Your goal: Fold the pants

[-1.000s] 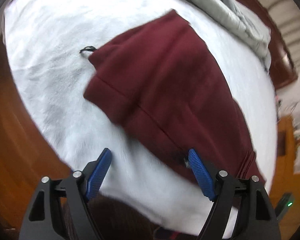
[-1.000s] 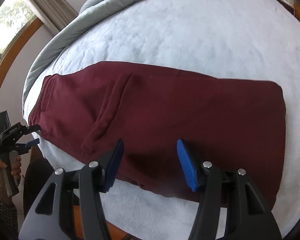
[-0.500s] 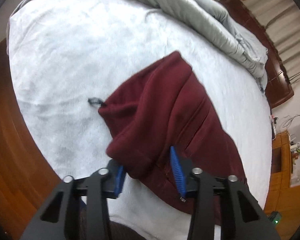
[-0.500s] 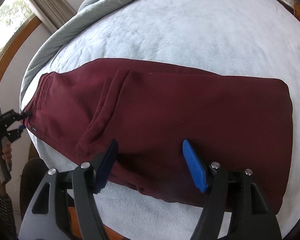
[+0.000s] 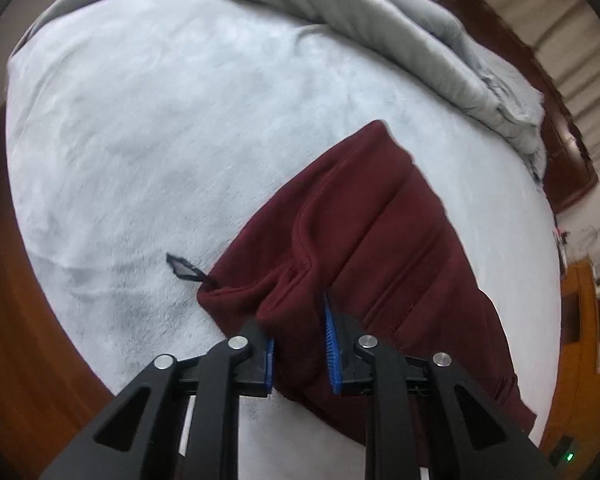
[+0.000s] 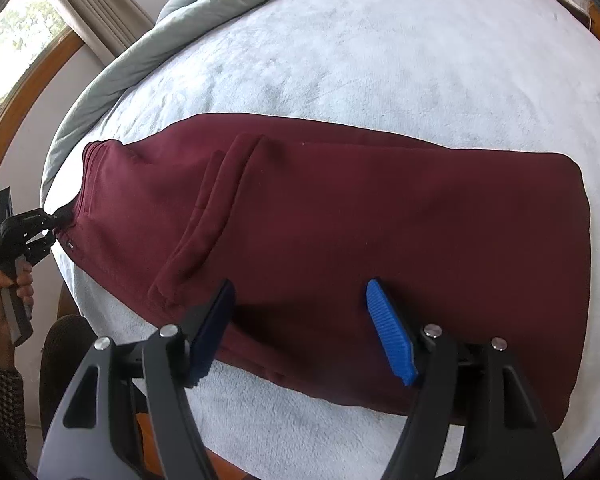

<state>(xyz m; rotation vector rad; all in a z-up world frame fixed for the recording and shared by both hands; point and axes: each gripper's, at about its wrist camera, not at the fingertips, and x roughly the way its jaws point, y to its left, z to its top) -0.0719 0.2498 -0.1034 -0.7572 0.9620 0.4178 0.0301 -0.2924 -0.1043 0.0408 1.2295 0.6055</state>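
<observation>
Maroon pants [image 6: 340, 208] lie folded lengthwise across the white bed cover [image 6: 380, 60], waistband at the left. My left gripper [image 5: 300, 320] is shut on the near corner of the waistband, and bunched maroon cloth [image 5: 380, 240] fills the space between its blue pads. A black drawstring loop [image 5: 182, 268] trails from that corner onto the cover. In the right wrist view the left gripper [image 6: 48, 220] shows at the far left, pinching the waistband, in a person's hand [image 6: 12, 284]. My right gripper [image 6: 300, 292] hovers open over the near edge of the pants; its pads touch no cloth.
A grey duvet [image 5: 380, 28] is heaped along the far side of the bed, also the grey duvet [image 6: 140, 48] in the right wrist view. A dark wooden headboard [image 5: 560, 120] and a wooden cabinet [image 5: 580, 320] stand to the right. Wooden floor [image 5: 20, 320] borders the near bed edge. A window [image 6: 16, 40] is at the left.
My left gripper went from wide open to shut on the waistband corner and pulled it up and back, bunching the cloth. The right gripper's jaws spread a little wider.
</observation>
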